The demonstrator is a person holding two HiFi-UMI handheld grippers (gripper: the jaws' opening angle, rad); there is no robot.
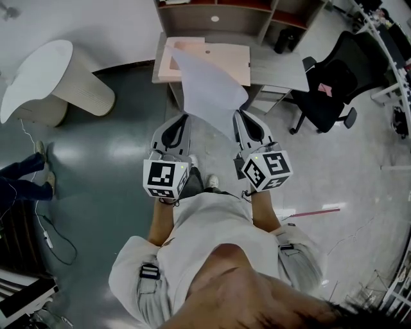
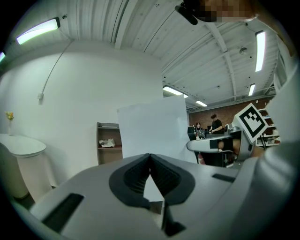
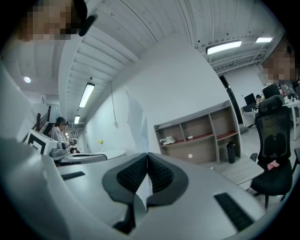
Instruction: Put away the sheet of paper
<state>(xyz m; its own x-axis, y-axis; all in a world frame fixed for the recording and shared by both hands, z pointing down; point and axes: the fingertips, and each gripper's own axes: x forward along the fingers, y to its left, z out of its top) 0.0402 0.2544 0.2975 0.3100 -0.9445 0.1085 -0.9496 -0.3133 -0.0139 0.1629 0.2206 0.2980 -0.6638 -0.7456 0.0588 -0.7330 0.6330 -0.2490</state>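
A: Quick count: sheets?

B: 1 sheet of paper, white. It's up in the air, stretched betw. 2 grippers, over the near edge of the table and the floor in front of it.

A: Grippers' state?

B: Left gripper is clenched on the sheet's left edge. In the left gripper view the pads meet at the tip, w/ paper pinched betw. them and the sheet standing up beyond. Right gripper is also clamped on it, at the right edge. In the right gripper view the jaws are closed and the sheet runs edge-on out of them.

A: What's on the table?

B: 1 peach-coloured board, lying flat and partly hidden under the raised sheet. Behind it is 1 shelf unit w/ 1 black bottle in a lower compartment.

A: Around it?

B: 1 black office chair to the right of the table. 1 white round-topped stand is well apart on the left. A second person's legs are at the left edge.
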